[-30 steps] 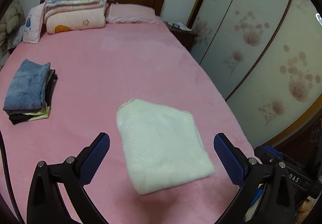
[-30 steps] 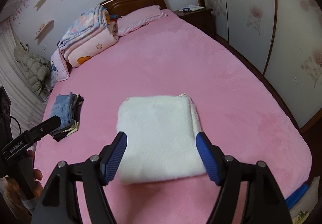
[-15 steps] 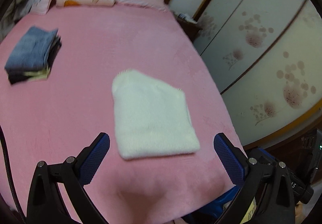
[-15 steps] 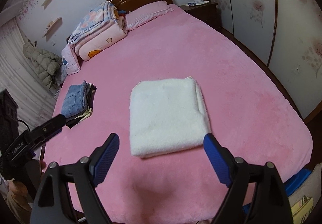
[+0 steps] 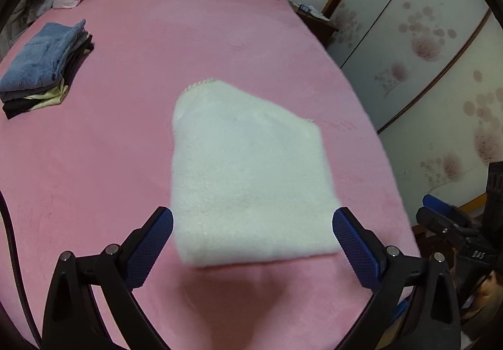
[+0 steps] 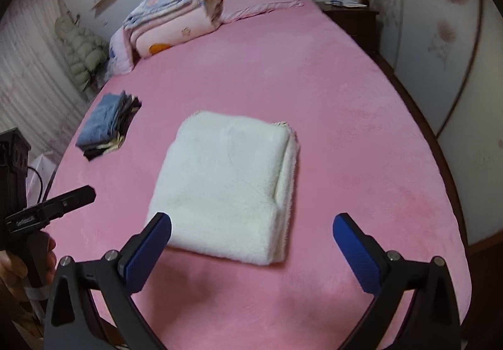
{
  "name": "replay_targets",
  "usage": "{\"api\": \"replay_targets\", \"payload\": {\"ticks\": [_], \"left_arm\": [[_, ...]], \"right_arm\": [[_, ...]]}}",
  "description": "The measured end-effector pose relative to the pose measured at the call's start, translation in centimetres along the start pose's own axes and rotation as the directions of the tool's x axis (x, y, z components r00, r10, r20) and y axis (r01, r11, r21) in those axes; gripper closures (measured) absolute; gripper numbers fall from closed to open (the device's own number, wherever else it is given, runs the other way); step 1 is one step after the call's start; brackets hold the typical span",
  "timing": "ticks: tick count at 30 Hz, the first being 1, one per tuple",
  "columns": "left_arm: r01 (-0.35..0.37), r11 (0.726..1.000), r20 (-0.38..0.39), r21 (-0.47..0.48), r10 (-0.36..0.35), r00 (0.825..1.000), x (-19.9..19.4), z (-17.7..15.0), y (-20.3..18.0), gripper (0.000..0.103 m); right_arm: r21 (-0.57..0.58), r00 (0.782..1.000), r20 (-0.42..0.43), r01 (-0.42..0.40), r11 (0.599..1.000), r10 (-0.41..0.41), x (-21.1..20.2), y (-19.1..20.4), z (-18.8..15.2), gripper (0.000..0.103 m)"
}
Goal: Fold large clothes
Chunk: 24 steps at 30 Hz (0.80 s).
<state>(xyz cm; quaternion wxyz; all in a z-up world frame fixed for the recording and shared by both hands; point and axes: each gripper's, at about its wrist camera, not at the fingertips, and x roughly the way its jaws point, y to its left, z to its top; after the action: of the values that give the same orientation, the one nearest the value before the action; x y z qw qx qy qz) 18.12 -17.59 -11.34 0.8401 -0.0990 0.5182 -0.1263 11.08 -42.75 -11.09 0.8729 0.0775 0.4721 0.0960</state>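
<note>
Both my left gripper [image 5: 253,235] and right gripper [image 6: 251,236] gape wide, empty; careless regrasping ahead could unfold the white garment [image 6: 229,183].

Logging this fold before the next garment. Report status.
Left gripper and right gripper: jaws open, empty, clear of the cloth. White fleece garment folded flat on pink bed. Folded clothes stack well aside; nothing obstructing.

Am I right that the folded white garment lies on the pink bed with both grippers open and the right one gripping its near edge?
Not quite. The right gripper grips nothing: in the right wrist view its jaws are spread apart, above the white garment. The rest holds: the garment lies folded on the pink bed, and the left gripper is open too.
</note>
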Motion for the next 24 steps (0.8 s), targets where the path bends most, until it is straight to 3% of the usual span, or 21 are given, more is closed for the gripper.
{"api": "replay_targets", "payload": {"ticks": [2,5,8,12,15,18,22,24], "left_arm": [[-0.007,1.0,-0.031,-0.019,0.007,0.999,2.5,0.0,0.9,0.002],[0.055,0.994,-0.101,-0.099,-0.065,0.993,6.5,0.3,2.8,0.002],[0.056,0.989,-0.13,-0.136,-0.074,0.989,9.5,0.8,4.4,0.002],[0.082,0.976,-0.177,-0.203,-0.119,0.977,12.9,1.2,6.6,0.002],[0.079,0.977,-0.213,-0.199,-0.122,0.969,15.0,1.1,7.9,0.002],[0.112,0.971,-0.272,-0.212,-0.169,0.948,17.2,0.9,8.9,0.002],[0.181,0.955,-0.296,-0.237,-0.248,0.922,19.3,1.3,9.4,0.0],[0.2,0.951,-0.304,-0.237,-0.268,0.914,20.2,1.7,9.4,0.0]], "right_arm": [[-0.007,0.997,-0.043,-0.06,0.998,0.059,2.4,-0.5,0.3,0.006],[0.033,0.986,-0.119,-0.111,0.993,0.114,6.9,-2.0,0.6,0.007],[0.09,0.973,-0.174,-0.139,0.986,0.153,11.2,-3.5,0.8,0.008],[0.165,0.945,-0.232,-0.196,0.967,0.231,15.8,-5.3,0.5,0.008],[0.195,0.927,-0.268,-0.214,0.957,0.262,18.4,-6.4,0.2,0.01],[0.251,0.899,-0.301,-0.248,0.936,0.319,21.0,-7.4,-0.1,0.015],[0.284,0.872,-0.283,-0.322,0.903,0.4,22.7,-7.5,-0.3,0.016],[0.297,0.846,-0.279,-0.374,0.879,0.455,23.7,-7.1,-0.1,0.025]]}}
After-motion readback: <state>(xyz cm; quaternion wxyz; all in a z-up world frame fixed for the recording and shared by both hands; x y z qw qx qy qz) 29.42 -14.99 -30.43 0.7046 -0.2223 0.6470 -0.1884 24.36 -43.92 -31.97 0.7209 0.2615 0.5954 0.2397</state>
